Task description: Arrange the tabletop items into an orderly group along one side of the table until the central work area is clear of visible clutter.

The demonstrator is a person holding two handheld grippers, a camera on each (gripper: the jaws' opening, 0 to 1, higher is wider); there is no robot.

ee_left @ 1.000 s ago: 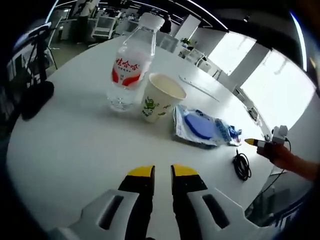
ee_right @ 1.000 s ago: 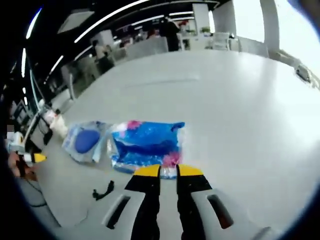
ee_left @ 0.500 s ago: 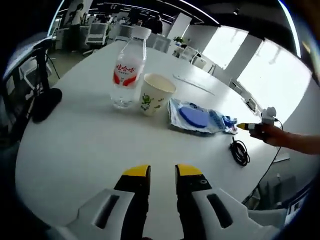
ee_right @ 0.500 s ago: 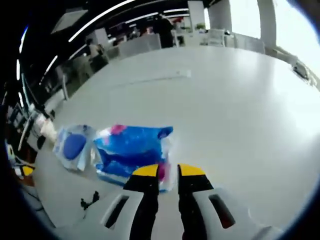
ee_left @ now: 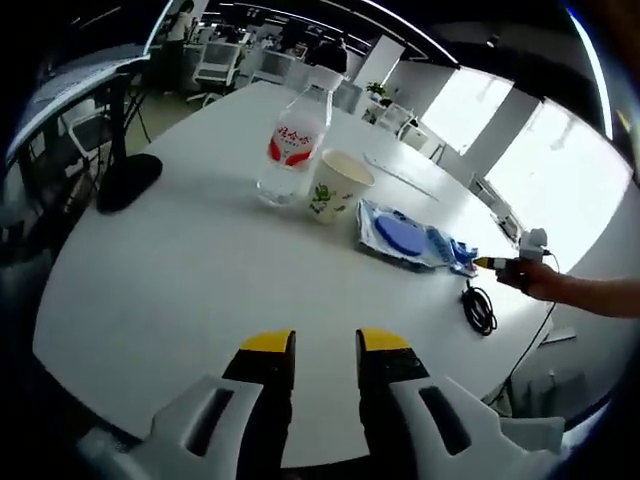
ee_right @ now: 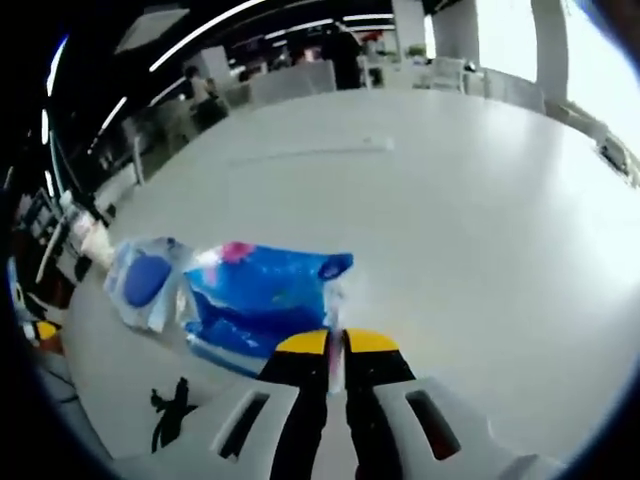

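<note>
Your right gripper [ee_right: 336, 345] has its jaws pressed together on the near edge of the blue packet [ee_right: 262, 300], pinching a thin seam of the wrapper between the yellow tips. The packet lies flat on the white table [ee_right: 480, 220], stretching away from the tips and off to their left, its long axis running roughly crosswise to the jaws. Just beyond its far end sits the clear pouch [ee_right: 145, 283] with a blue disc inside, nearly touching it, and near the packet, toward the table edge, lies a black cable [ee_right: 168, 410].

Your left gripper [ee_left: 325, 350] is slightly spread and holds nothing, hovering over bare table well short of the row: water bottle [ee_left: 294, 150], paper cup [ee_left: 338, 185] just beside it, then the clear pouch. The right gripper is the one on the packet, so any drag toward that row is its job, I'd judge.

The bottle's red label carries white characters, too small to read. The cup has a green print.
</note>
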